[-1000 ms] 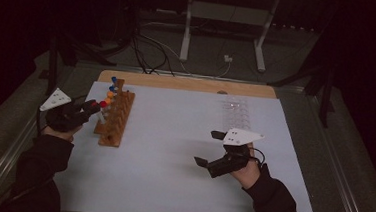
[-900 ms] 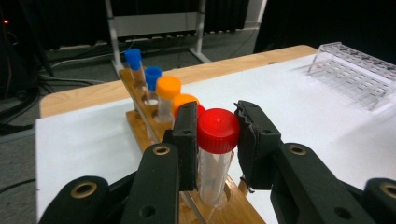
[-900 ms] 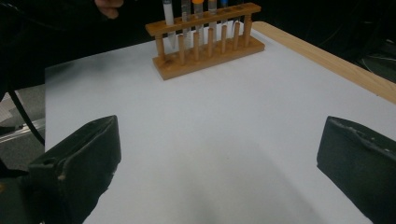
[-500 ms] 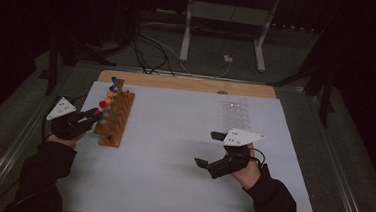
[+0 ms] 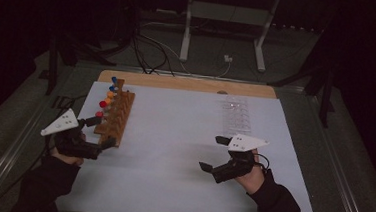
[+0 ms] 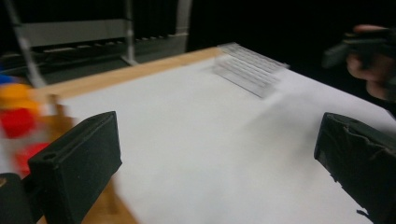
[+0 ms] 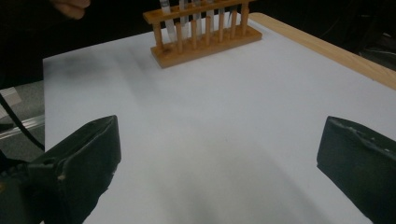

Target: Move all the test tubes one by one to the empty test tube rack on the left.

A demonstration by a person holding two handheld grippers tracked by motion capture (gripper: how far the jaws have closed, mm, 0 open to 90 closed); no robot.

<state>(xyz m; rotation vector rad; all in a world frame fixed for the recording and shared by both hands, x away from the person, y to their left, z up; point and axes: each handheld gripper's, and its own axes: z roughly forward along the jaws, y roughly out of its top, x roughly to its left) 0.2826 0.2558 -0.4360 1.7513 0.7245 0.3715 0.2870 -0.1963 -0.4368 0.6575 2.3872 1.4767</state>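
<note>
High view: a dim, dark room holds a counter (image 5: 183, 151) covered by a white sheet, with a strip of bare wood along its far edge and cables and a metal stand on the floor behind it. One wooden rack (image 5: 116, 118) stands at the counter's left, carrying a row of capped tubes (image 5: 104, 103); red, orange and blue caps can be told, their full count cannot. One clear plastic tray (image 5: 236, 115) lies at the far right. The left claw (image 5: 105, 131) sits at the rack's near end, its jaws just spread wide, with nothing between them. The right claw (image 5: 211, 154) hovers over the white sheet, well apart from the rack, jaws spread.

Left gripper view: blurred; the two black jaws stand far apart over the bare sheet, the rack's wood and red and yellow caps smeared at the left edge, the clear tray (image 6: 250, 69) beyond.

Right gripper view: jaws wide over the empty sheet; the rack (image 7: 205, 35) stands far ahead, tubes upright in it.

No readable writing anywhere.
</note>
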